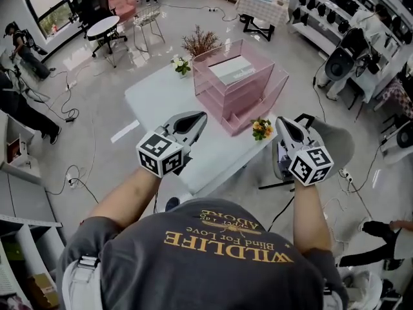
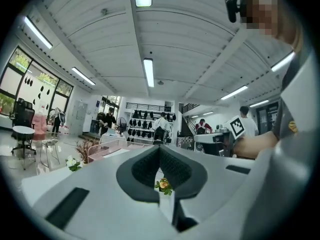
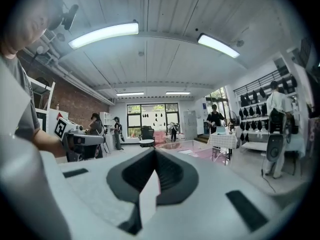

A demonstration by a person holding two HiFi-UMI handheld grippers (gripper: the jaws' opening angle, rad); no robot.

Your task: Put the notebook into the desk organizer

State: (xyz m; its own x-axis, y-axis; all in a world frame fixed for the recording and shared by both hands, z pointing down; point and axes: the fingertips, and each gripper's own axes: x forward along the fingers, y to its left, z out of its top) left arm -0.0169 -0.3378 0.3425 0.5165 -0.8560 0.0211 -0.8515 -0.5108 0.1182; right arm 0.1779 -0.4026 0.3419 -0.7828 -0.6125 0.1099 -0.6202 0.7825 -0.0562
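Observation:
The pink see-through desk organizer (image 1: 240, 86) stands on the white table (image 1: 155, 99). A white notebook (image 1: 231, 69) lies flat in its top tier. Both grippers are held off the table's near edge, apart from the organizer. My left gripper (image 1: 193, 118) is shut with nothing between its jaws, which meet in the left gripper view (image 2: 160, 151). My right gripper (image 1: 282, 123) is also shut and empty (image 3: 154, 153). The organizer shows far off in the left gripper view (image 2: 107, 149) and the right gripper view (image 3: 200, 151).
A small orange flower pot (image 1: 261, 129) sits at the table's near right corner, between the grippers. White flowers (image 1: 180, 64) and a dried plant (image 1: 200, 42) stand at the far side. A grey chair (image 1: 332, 141) is at the right; cables lie on the floor.

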